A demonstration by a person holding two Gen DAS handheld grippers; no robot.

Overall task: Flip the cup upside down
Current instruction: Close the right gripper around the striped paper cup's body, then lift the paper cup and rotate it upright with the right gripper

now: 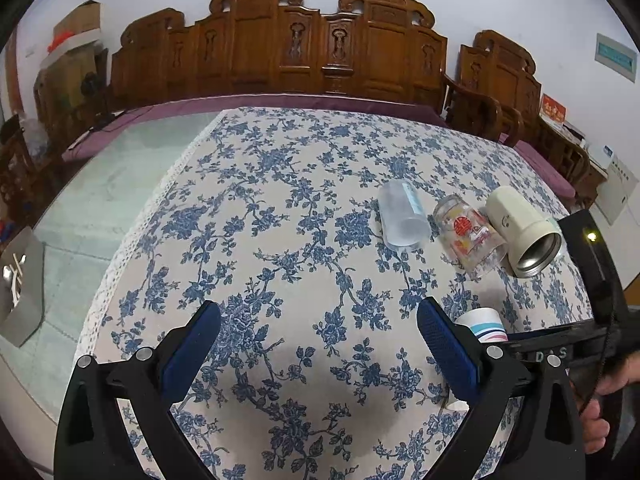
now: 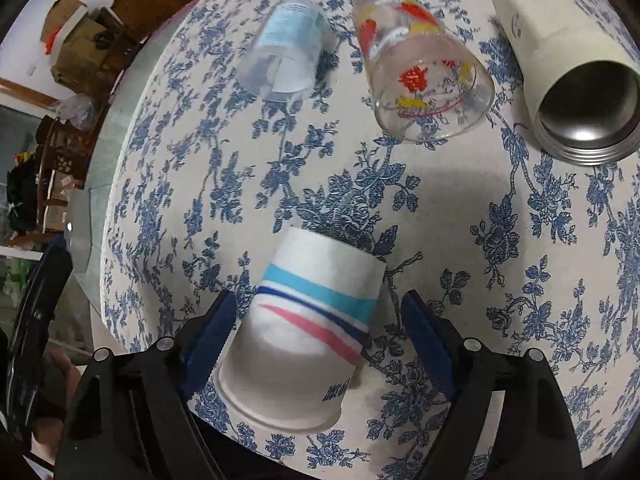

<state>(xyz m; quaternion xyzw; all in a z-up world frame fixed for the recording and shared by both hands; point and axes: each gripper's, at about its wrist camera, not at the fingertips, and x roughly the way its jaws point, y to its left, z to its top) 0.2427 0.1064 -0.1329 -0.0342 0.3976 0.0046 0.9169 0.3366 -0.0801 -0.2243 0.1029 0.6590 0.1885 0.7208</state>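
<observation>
A white paper cup (image 2: 308,320) with teal, blue and pink stripes stands upside down on the floral tablecloth, between the blue pads of my right gripper (image 2: 316,320). The left pad (image 2: 210,344) is near the cup's wide rim; the right pad (image 2: 426,344) stands apart from it, so the jaws are open. In the left wrist view the cup (image 1: 482,322) peeks out behind the right finger of my left gripper (image 1: 320,336), which is open and empty above the cloth.
Three cups lie on their sides further back: a frosted plastic one (image 2: 286,52), a clear glass with red and yellow print (image 2: 424,68), and a cream steel-lined mug (image 2: 568,68). The cloth's left edge (image 1: 132,240) gives onto a glass tabletop. Carved wooden chairs (image 1: 280,48) stand behind.
</observation>
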